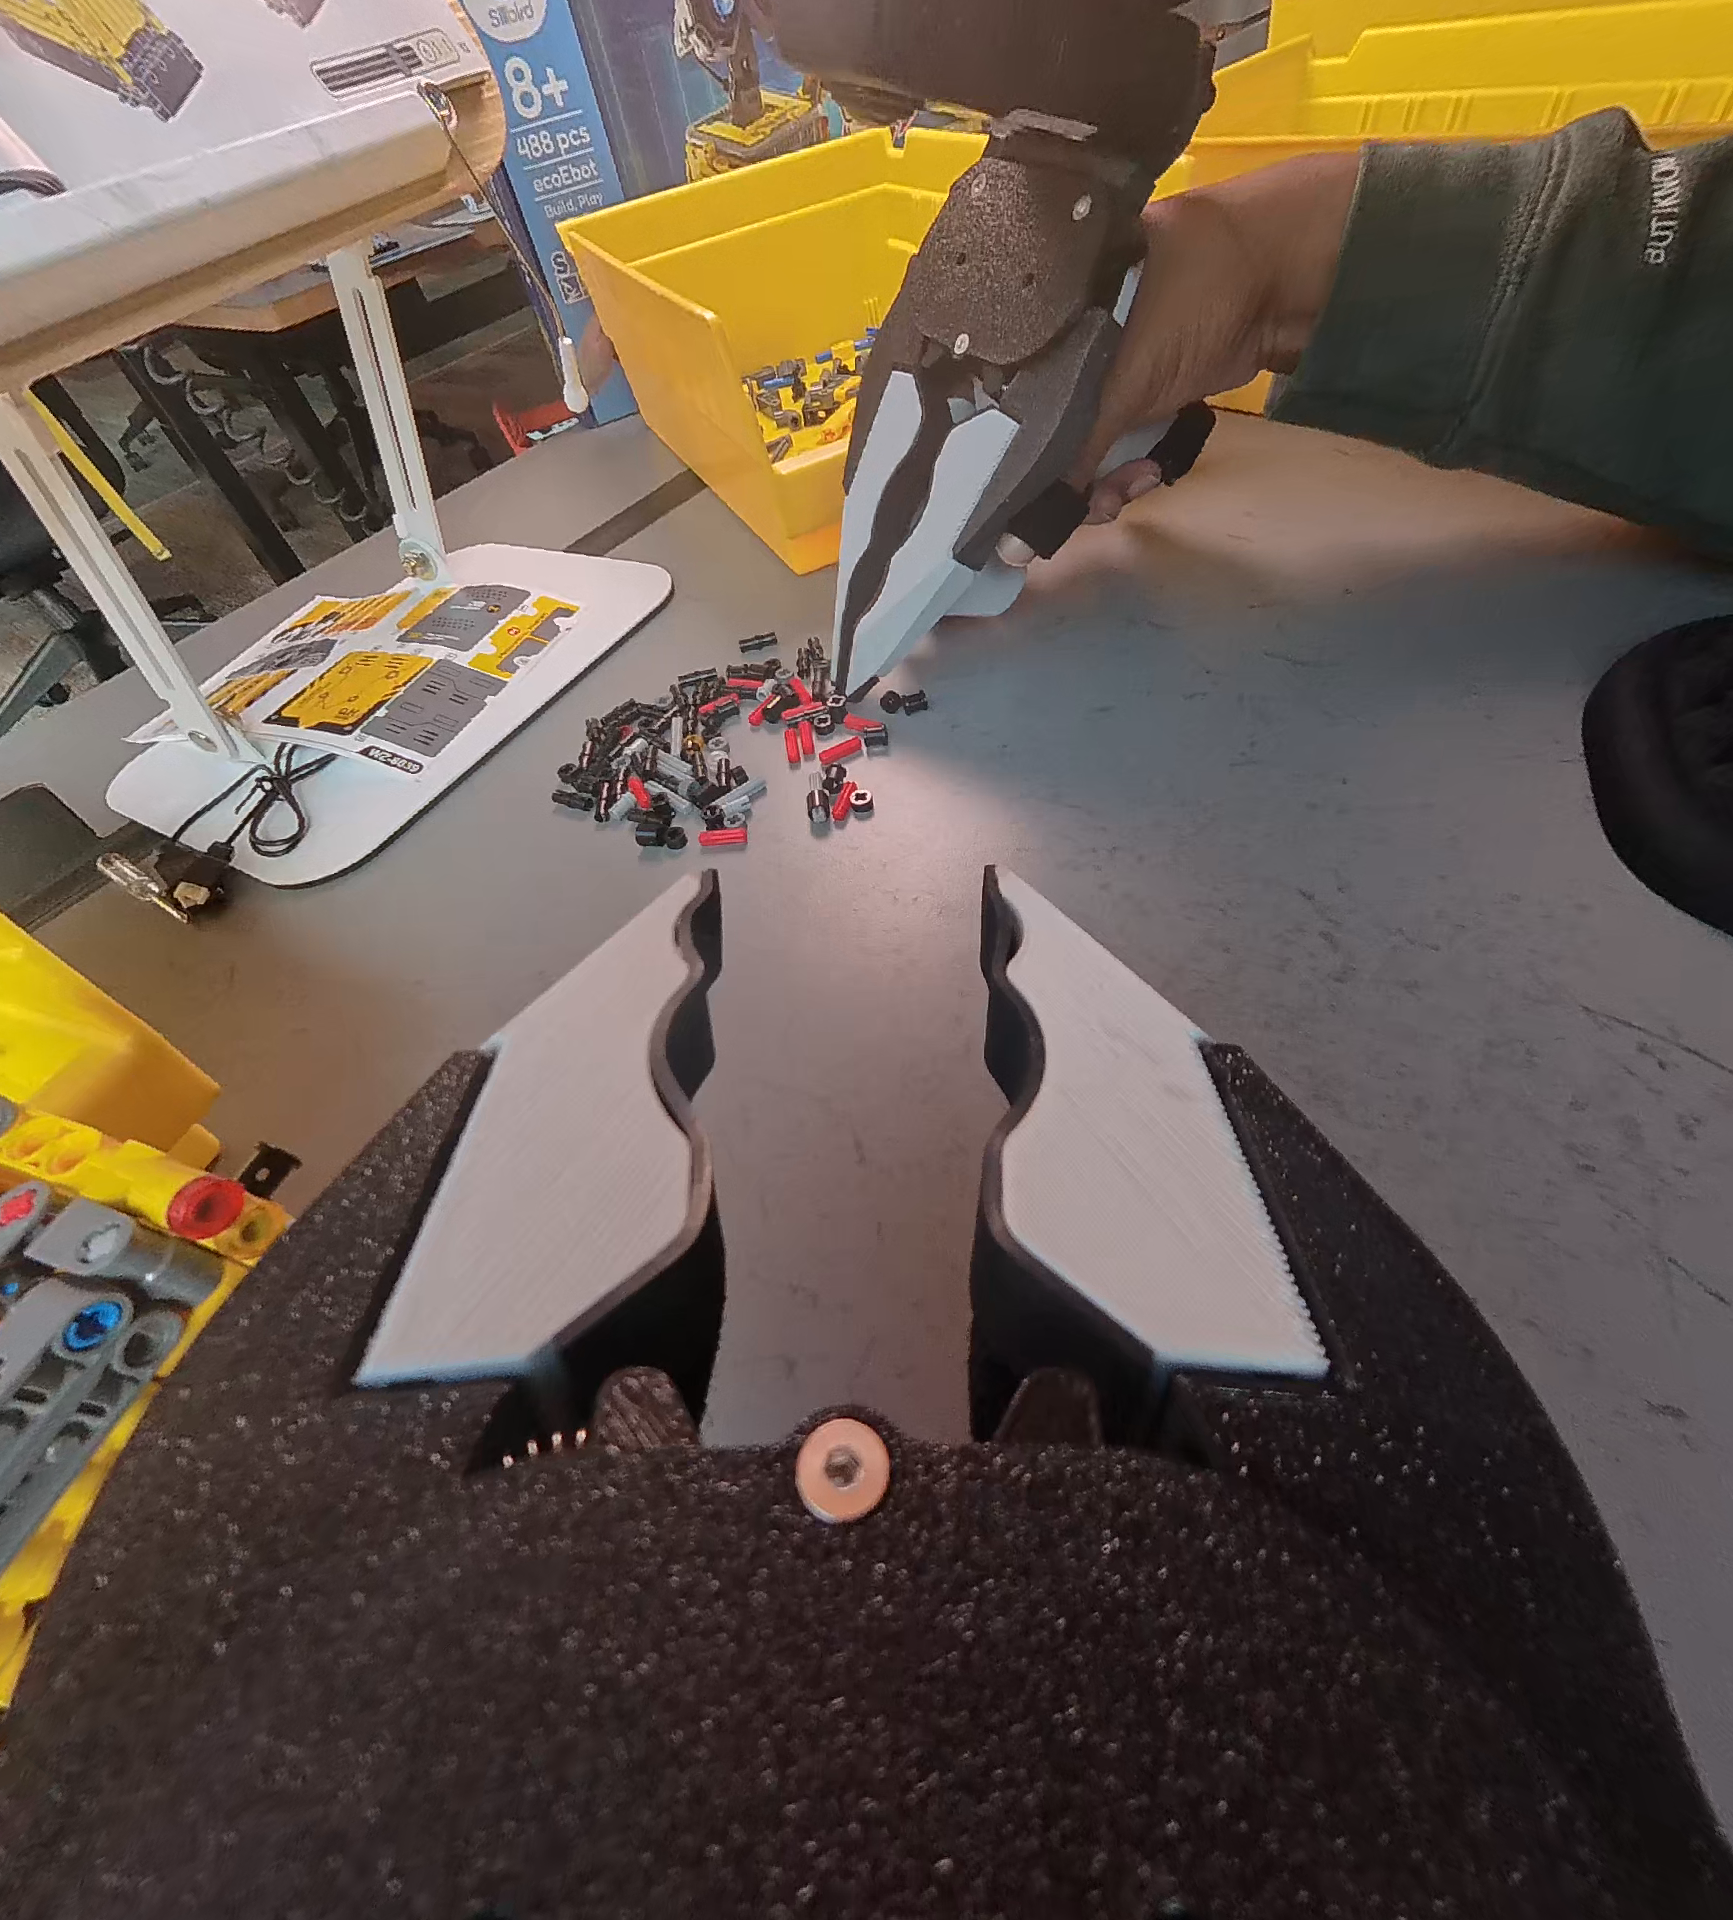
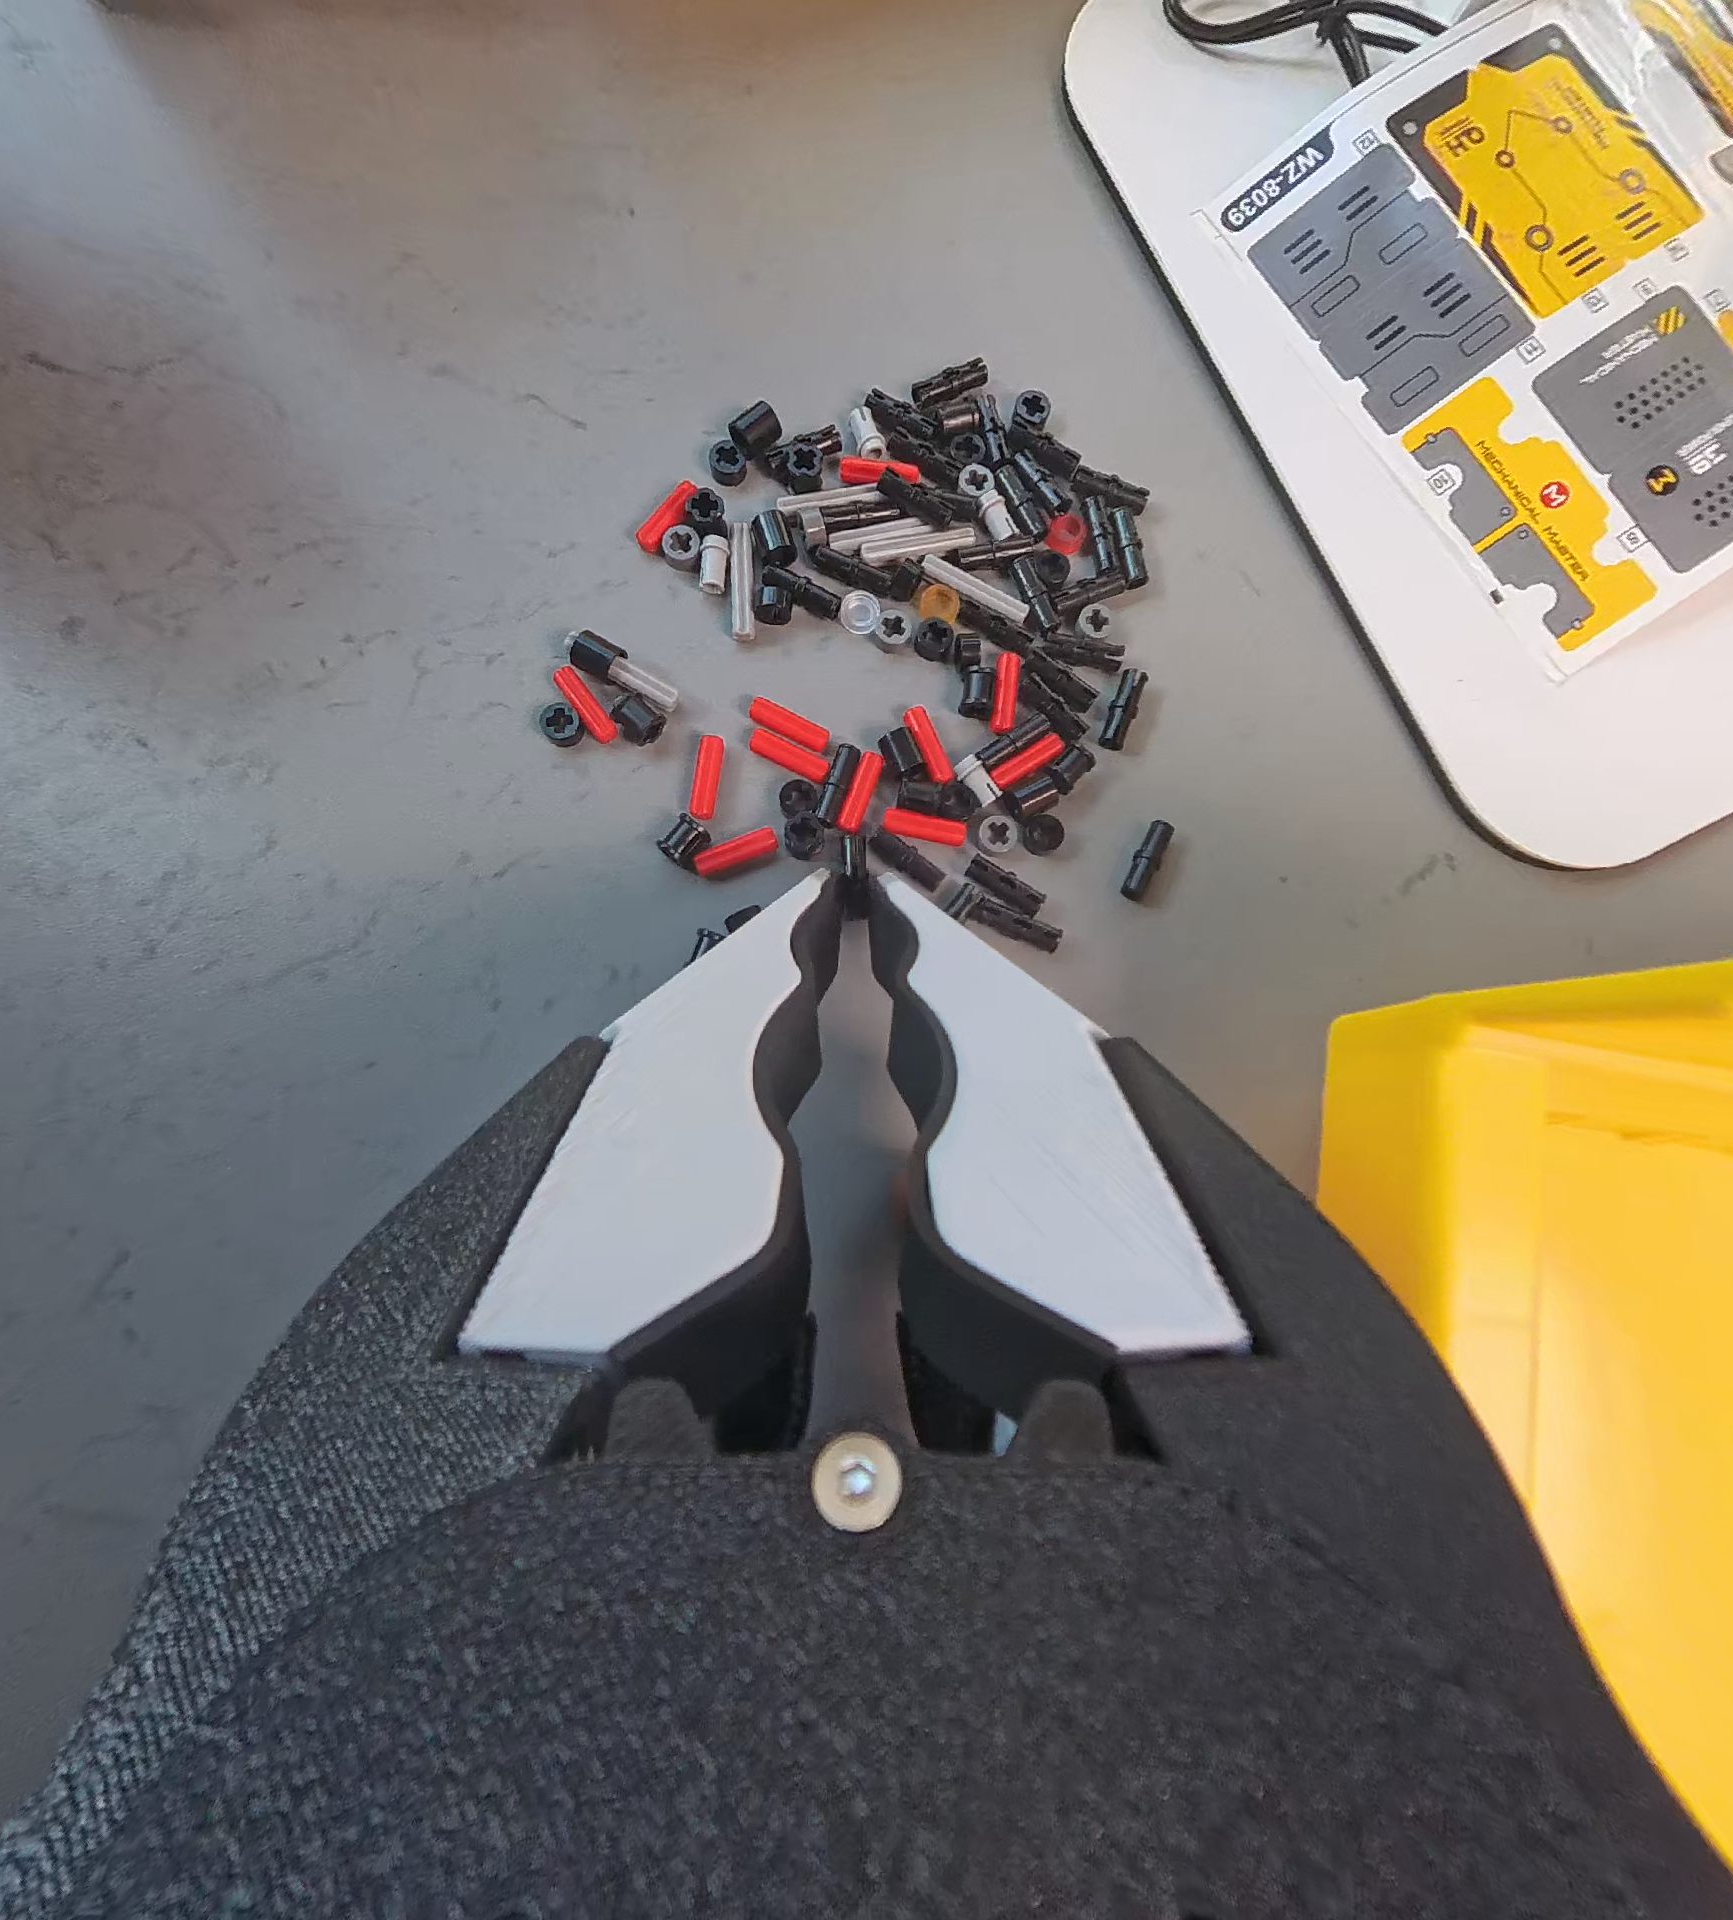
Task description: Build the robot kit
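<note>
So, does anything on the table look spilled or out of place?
Yes: small pins lie loose in a heap on the table, outside the yellow bin. One black pin sits apart from the heap.

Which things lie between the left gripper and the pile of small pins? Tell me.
Nothing visible does. The left gripper is open above bare grey table, and the pile of small pins lies straight ahead. The right gripper is at the pile's far edge, its fingers closed on a black pin.
</note>
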`<state>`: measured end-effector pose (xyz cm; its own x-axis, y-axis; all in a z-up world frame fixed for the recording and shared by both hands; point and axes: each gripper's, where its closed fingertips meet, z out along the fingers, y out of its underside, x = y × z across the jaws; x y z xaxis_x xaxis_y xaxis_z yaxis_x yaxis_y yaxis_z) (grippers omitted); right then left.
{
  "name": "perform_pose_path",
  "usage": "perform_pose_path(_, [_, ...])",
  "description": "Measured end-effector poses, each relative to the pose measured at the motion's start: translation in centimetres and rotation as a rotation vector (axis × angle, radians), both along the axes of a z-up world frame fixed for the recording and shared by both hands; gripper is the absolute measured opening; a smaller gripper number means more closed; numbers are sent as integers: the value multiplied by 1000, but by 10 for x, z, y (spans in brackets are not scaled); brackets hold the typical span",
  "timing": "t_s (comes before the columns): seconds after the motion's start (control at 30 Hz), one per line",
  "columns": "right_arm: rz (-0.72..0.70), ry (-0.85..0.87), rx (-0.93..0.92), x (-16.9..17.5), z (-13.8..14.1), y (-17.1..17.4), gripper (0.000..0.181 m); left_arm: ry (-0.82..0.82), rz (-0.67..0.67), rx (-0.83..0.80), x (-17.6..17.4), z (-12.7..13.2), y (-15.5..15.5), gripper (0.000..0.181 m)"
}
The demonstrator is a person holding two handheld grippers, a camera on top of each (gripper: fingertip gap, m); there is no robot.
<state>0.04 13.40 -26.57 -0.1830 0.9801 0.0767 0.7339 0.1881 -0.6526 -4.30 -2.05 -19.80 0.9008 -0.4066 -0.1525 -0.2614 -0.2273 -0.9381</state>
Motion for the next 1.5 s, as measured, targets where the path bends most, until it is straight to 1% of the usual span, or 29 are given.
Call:
perform_pose_path(0.07, [4, -3, -4, 2, 1, -1, 4, 0, 0, 1, 0, 0, 0, 50])
perform_pose_path(0.13, [22, 53, -15, 1, 18, -9, 4, -3, 5, 3, -1, 1, 0, 50])
perform_pose_path(0.2, [100, 92, -39, 5, 39, -33, 4, -10, 16, 4, -3, 1, 1, 50])
perform_pose_path(0.23, [152, 80, -46, 10, 42, -50, 4, -15, 25, 5, -5, 2, 1, 50])
perform_pose_path(0.27, [205, 61, -54, 13, 40, -68, 4, -21, 38, 4, -7, 2, 2, 51])
perform_pose_path(0.33, [305, 12, -56, 18, 24, -104, 4, -28, 73, -9, -13, 1, 4, 52])
perform_pose_path(0.4, [348, -33, -3, 20, 8, -118, 4, -40, 94, -23, -17, 0, 4, 54])
perform_pose_path(0.47, [357, -41, -10, 20, 3, -123, 4, -55, 98, -40, -17, -2, 3, 55])
perform_pose_path(0.53, [329, -23, -16, 17, 6, -115, 9, -62, 94, -79, -16, -7, 2, 56])
perform_pose_path(0.57, [290, 10, -22, 13, 12, -106, 13, -62, 95, -98, -16, -9, 1, 57])
perform_pose_path(0.6, [228, 55, -27, 7, 21, -92, 14, -61, 96, -116, -16, -11, 0, 56])
perform_pose_path(0.67, [34, 123, -10, -3, 36, -48, 14, -64, 98, -165, -17, -18, -1, 58])
perform_pose_path(0.7, [-46, 133, 0, -5, 38, -28, 14, -71, 96, -179, -16, -20, -1, 58])
perform_pose_path(0.77, [-129, 121, -7, -4, 32, -6, 14, -84, 87, -193, -15, -22, -2, 58])
perform_pose_path(0.8, [-147, 98, 0, -3, 25, 1, 15, -84, 84, -197, -14, -23, -2, 58])
perform_pose_path(0.87, [-151, 76, 15, -3, 15, 6, 15, -78, 79, -200, -13, -23, -2, 58])
perform_pose_path(1.0, [-151, 52, 27, -5, 7, 10, 16, -82, 73, -202, -12, -24, -3, 57])
perform_pose_path(1.27, [-125, 22, -21, -11, 3, 10, 15, -96, 65, -207, -12, -24, -3, 56])
perform_pose_path(1.5, [-92, -1, -20, -5, 1, 4, 15, -97, 59, -204, -12, -23, -3, 56])
